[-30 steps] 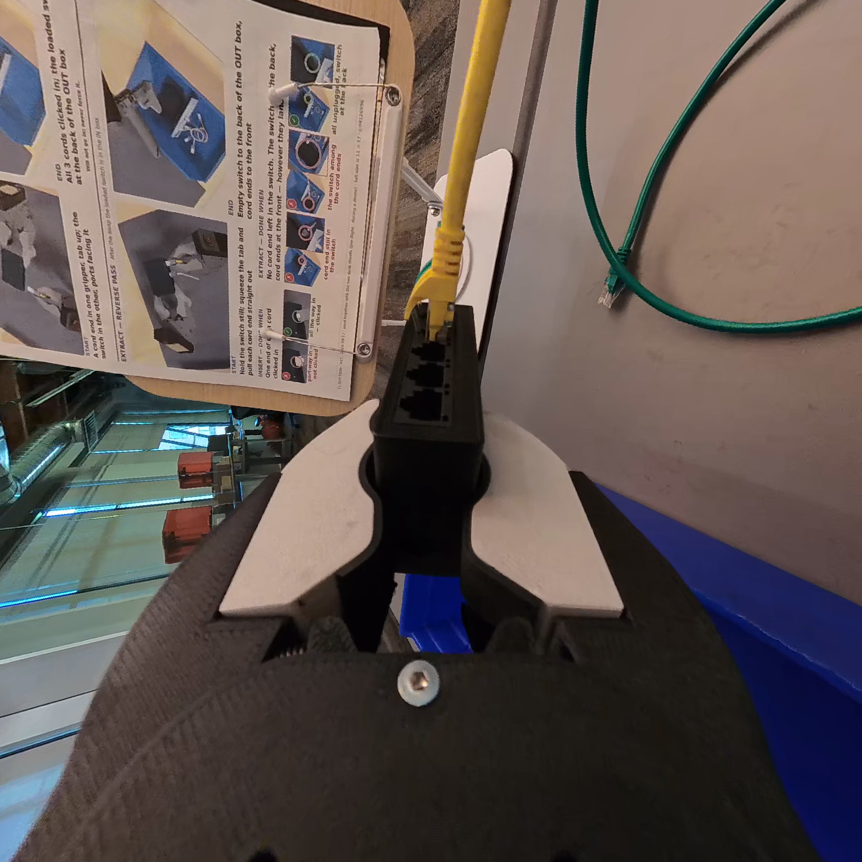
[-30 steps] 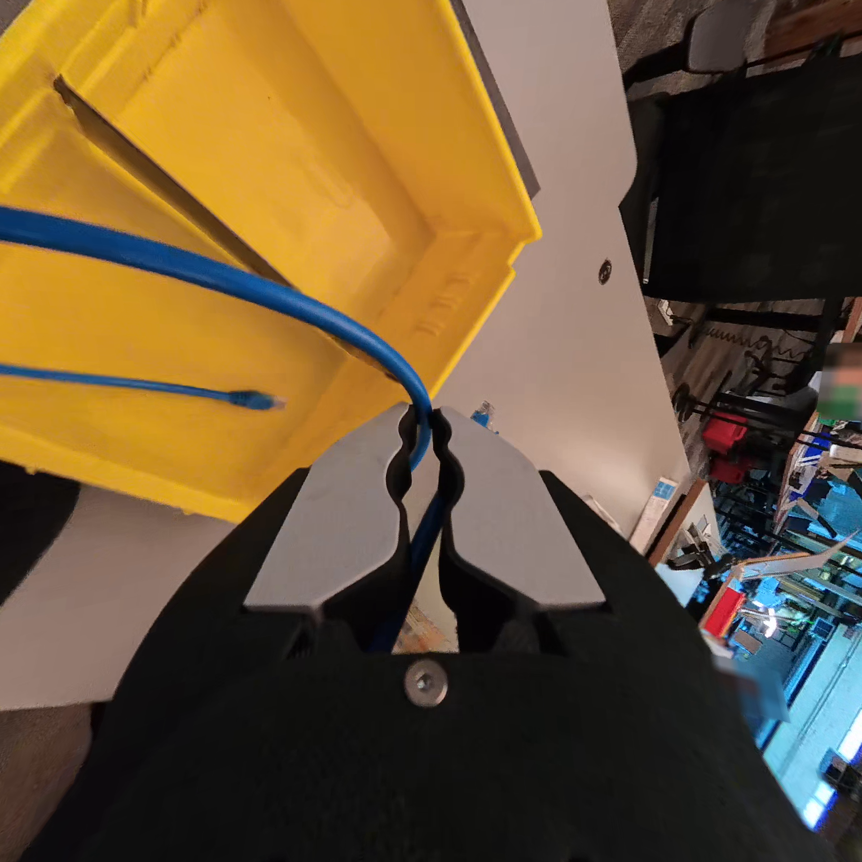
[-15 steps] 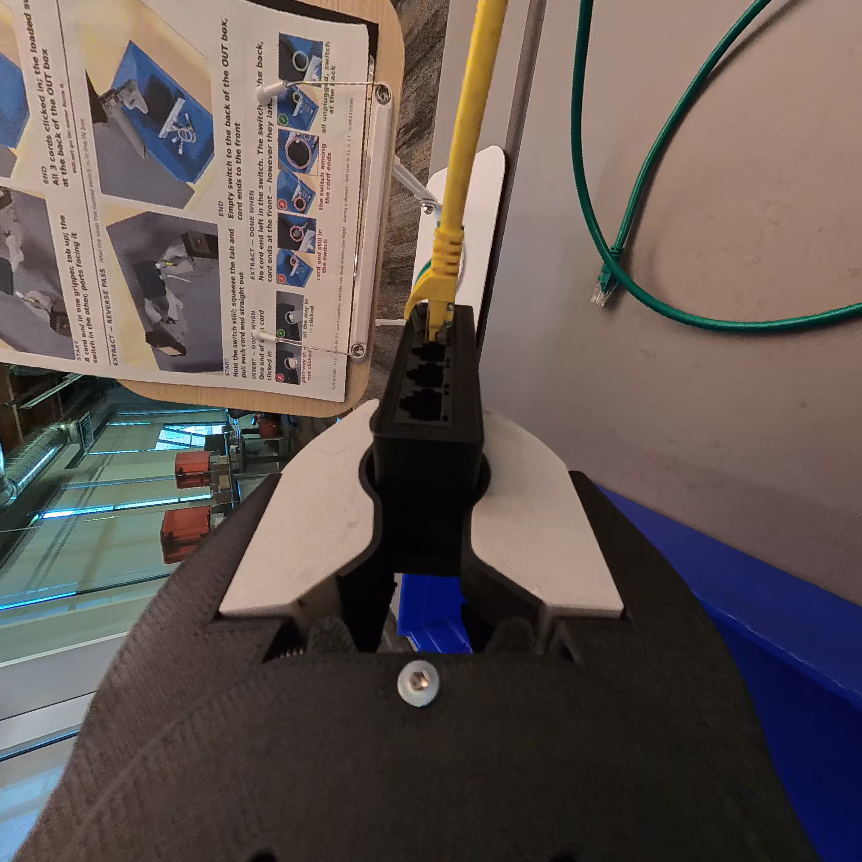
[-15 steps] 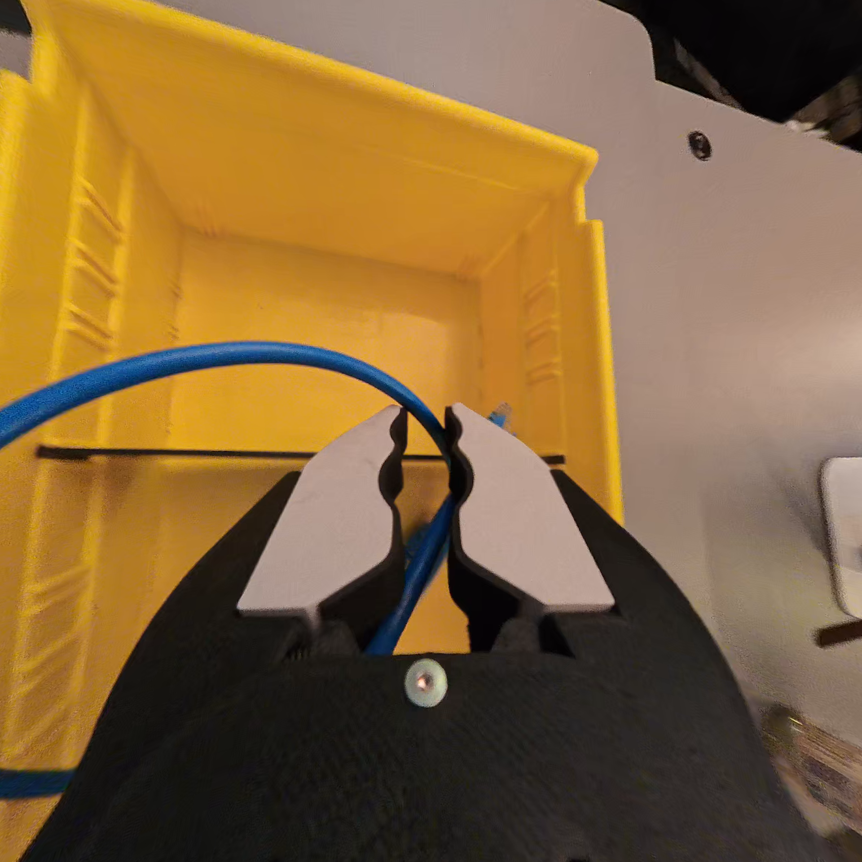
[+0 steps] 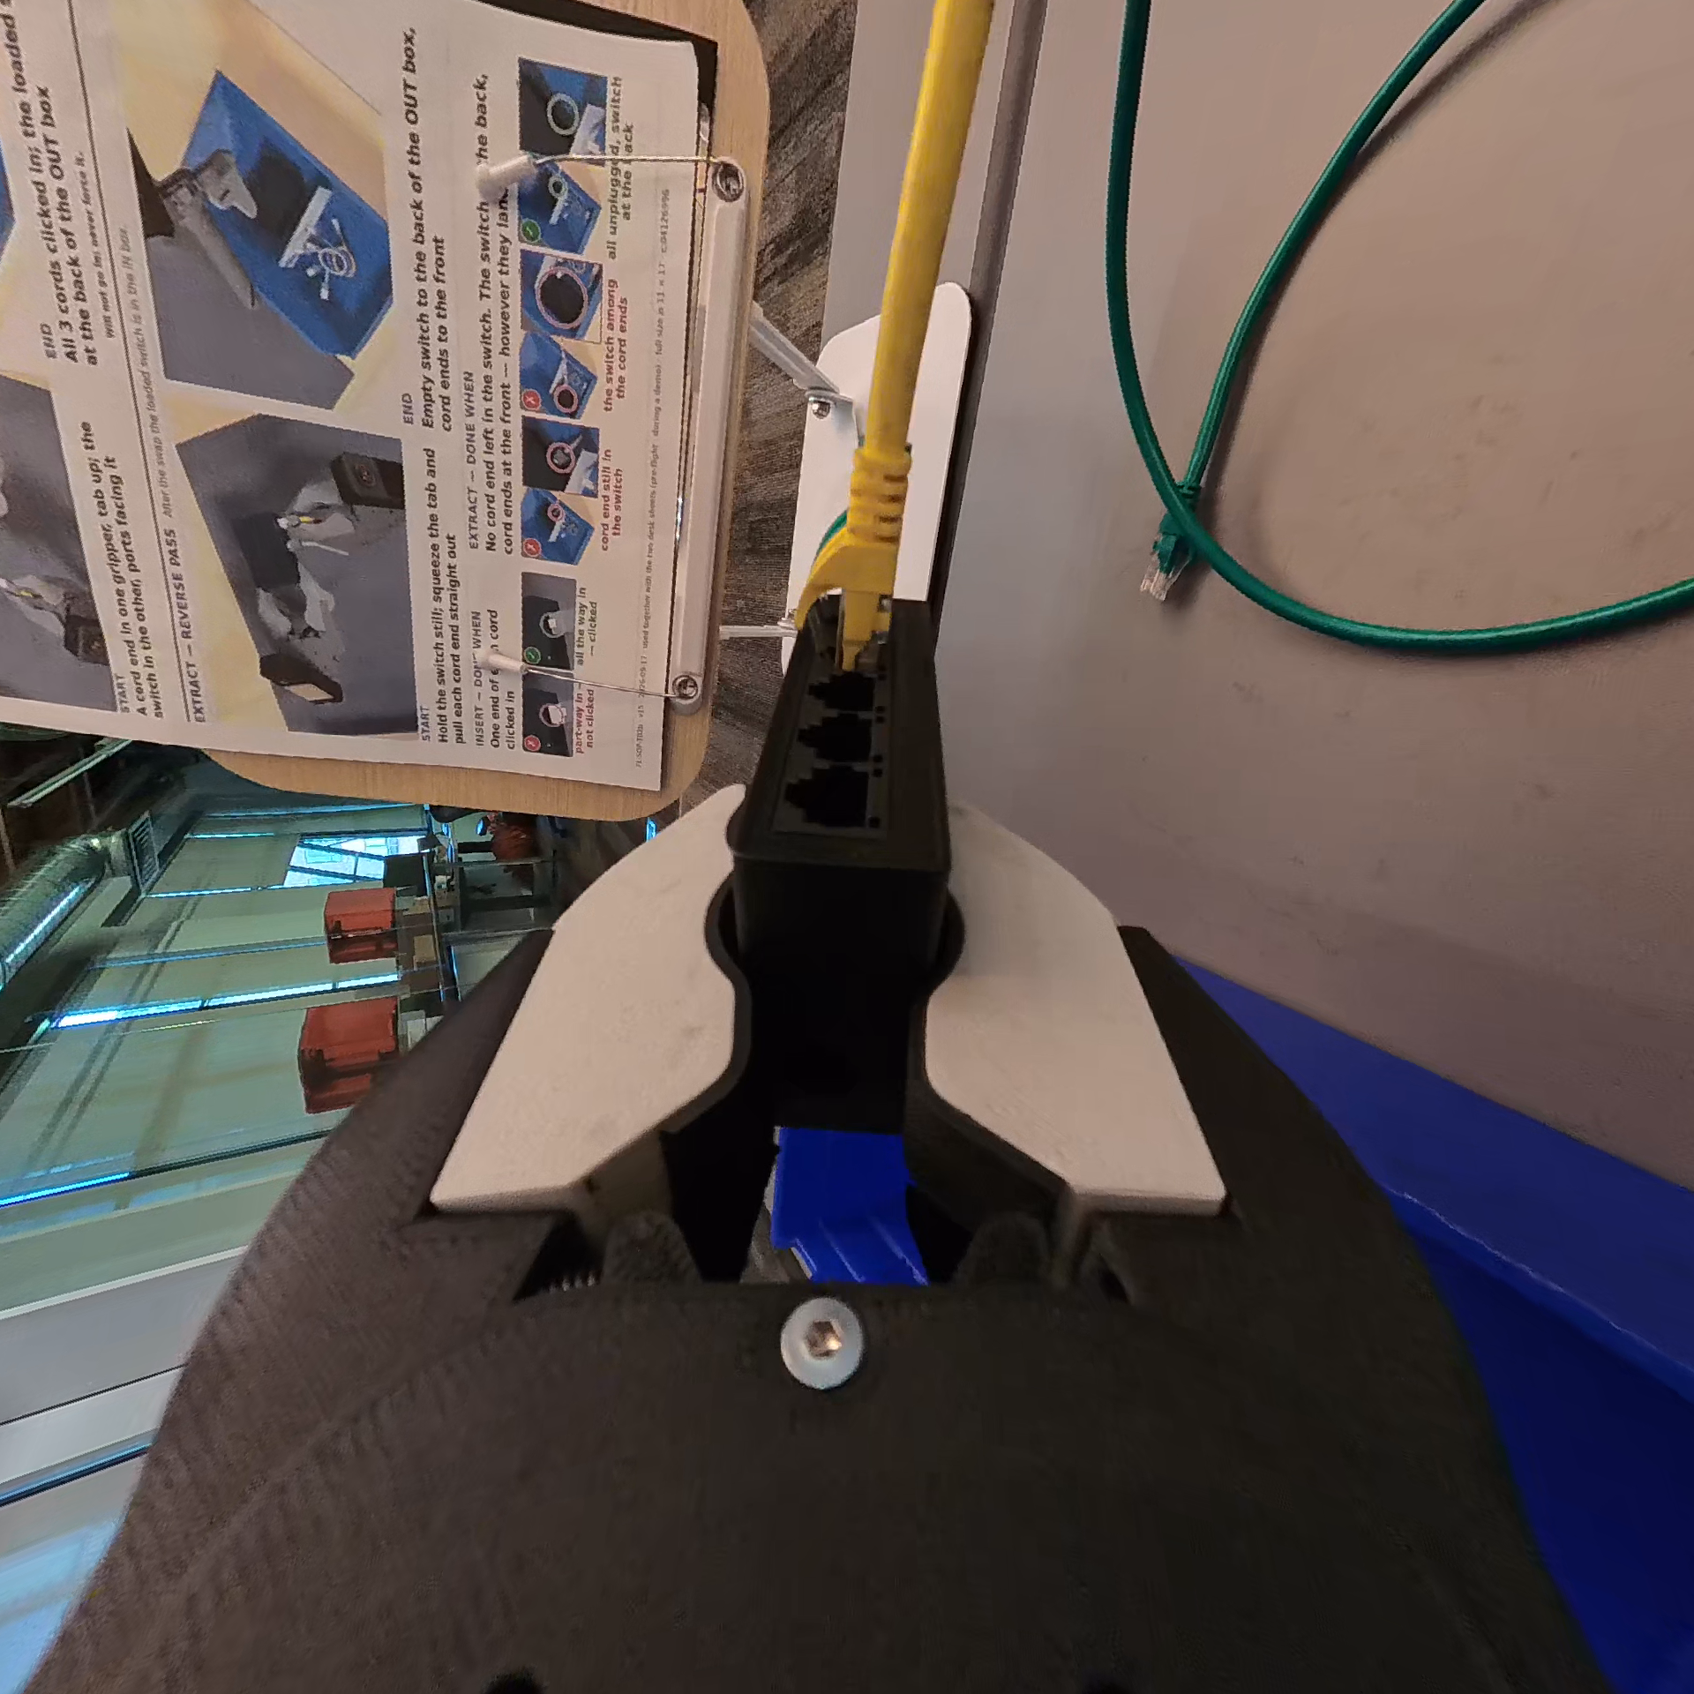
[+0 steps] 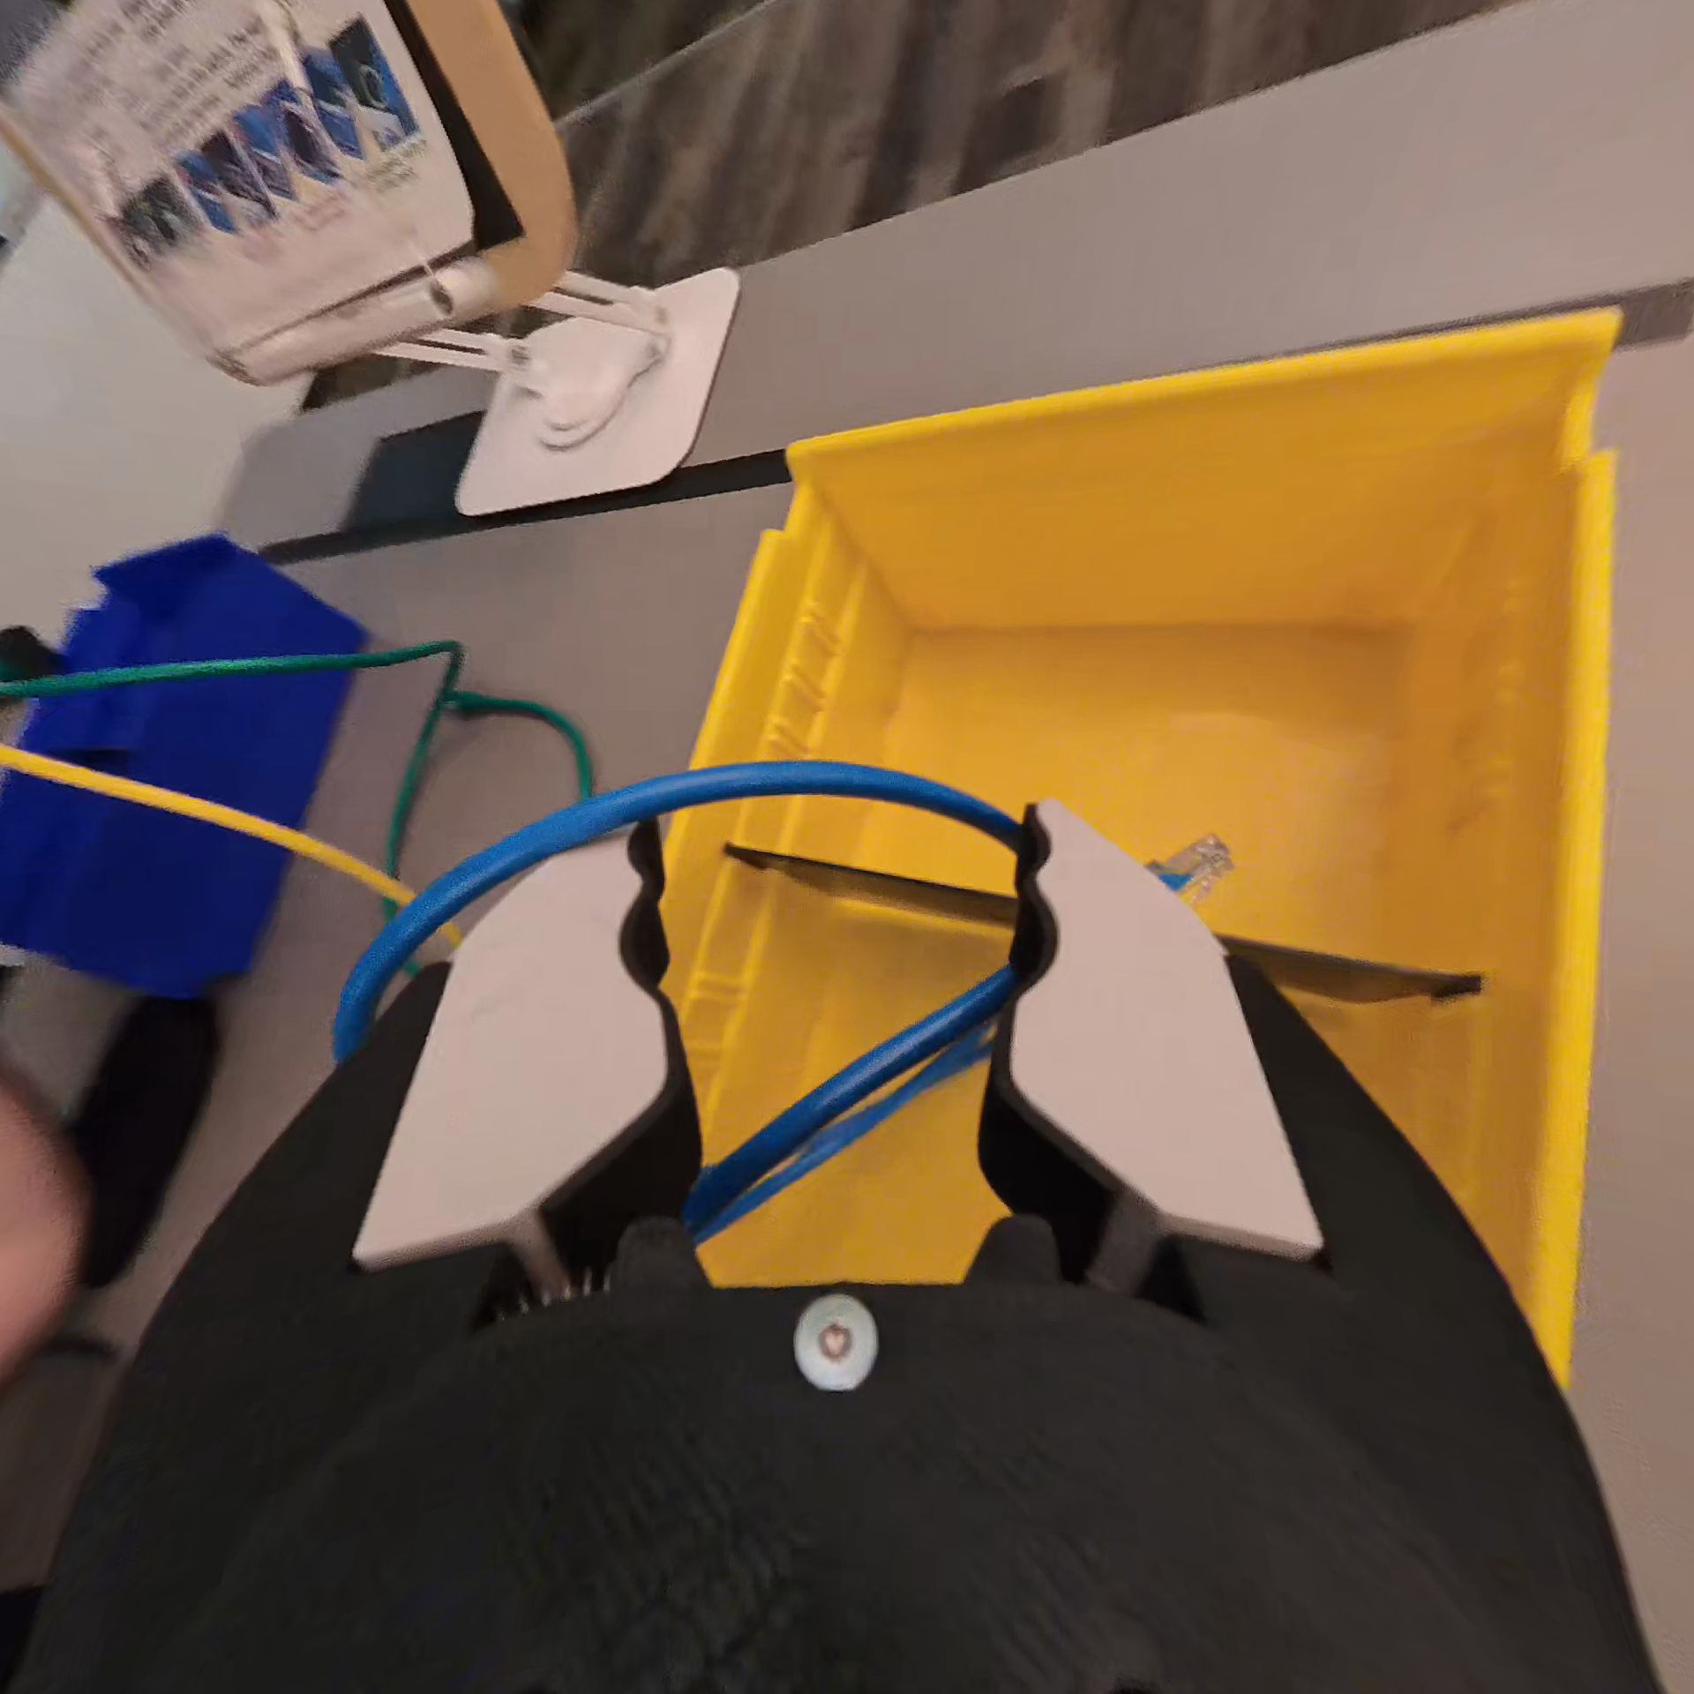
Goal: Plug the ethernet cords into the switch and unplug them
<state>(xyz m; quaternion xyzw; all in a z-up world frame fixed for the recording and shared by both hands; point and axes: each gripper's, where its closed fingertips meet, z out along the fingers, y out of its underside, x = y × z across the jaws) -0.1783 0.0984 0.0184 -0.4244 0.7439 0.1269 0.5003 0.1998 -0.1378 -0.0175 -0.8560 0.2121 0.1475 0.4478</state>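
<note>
- The left gripper (image 5: 839, 880) is clamped on the black switch (image 5: 848, 825), a small, rigid, likely light box; the yellow cord (image 5: 903, 302) sits in the port farthest from the claw, and three nearer ports are free
- The right gripper (image 6: 839, 926) is spread open; the springy blue cord (image 6: 660, 797) loops loosely across its fingers, its plug (image 6: 1196, 862) just beyond the right finger over the yellow bin (image 6: 1192, 477)
- Probably best gripped just behind the plug
- The bin's black divider (image 6: 871, 880) lies right ahead; open table off to the left

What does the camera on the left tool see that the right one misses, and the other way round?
Only the left wrist view shows the black switch clamped in the left gripper, with the yellow cord plugged into its far port. Only the right wrist view shows the open right gripper, the blue cord and the yellow bin. Both show the green cord, blue bin and instruction sheet.
</note>
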